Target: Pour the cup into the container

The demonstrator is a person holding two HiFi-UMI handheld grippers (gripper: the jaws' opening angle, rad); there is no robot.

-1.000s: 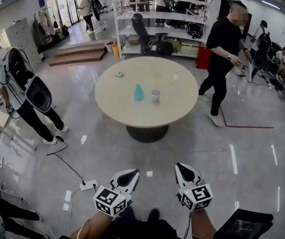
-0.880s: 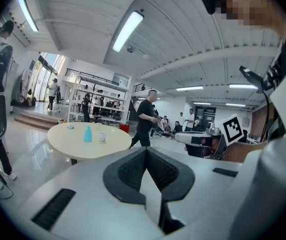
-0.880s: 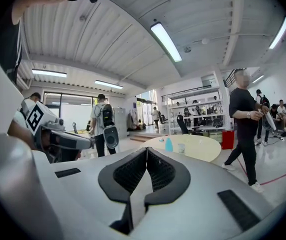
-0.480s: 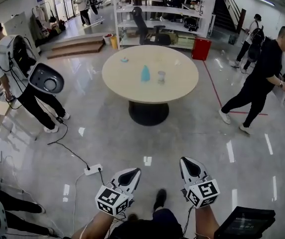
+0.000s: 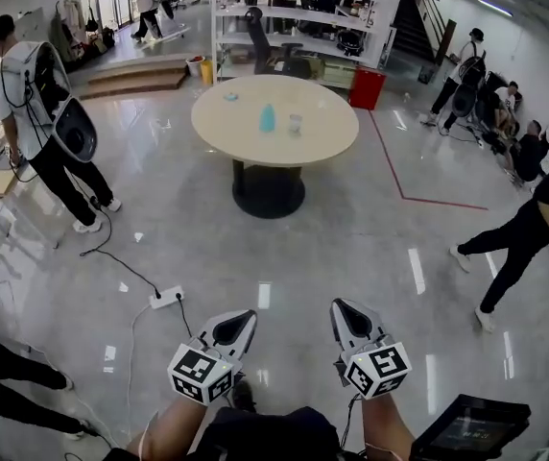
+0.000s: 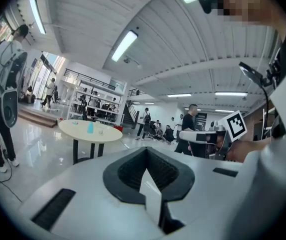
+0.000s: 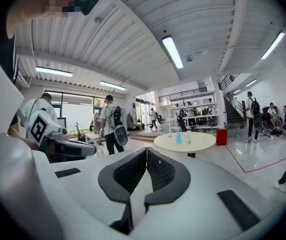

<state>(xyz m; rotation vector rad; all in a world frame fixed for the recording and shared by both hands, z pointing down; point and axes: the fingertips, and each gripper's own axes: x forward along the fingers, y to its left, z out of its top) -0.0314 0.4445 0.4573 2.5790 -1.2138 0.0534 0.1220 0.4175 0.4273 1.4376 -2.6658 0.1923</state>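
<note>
The round table [image 5: 274,118] stands on the glossy floor [image 5: 351,248], with a person with a backpack [image 5: 35,104] to its left. Only the head view shows the power strip [image 5: 167,299] on the near side of the table; only the gripper views show the ceiling lights [image 6: 124,45] above it. The left gripper [image 5: 234,327] and the right gripper [image 5: 349,317] are well short of the table, each with its jaws pressed together on nothing. Near the table's middle, a blue vessel [image 5: 268,117] and a clear vessel [image 5: 296,123] stand upright side by side, long axes vertical. They are too small to tell cup from container.
</note>
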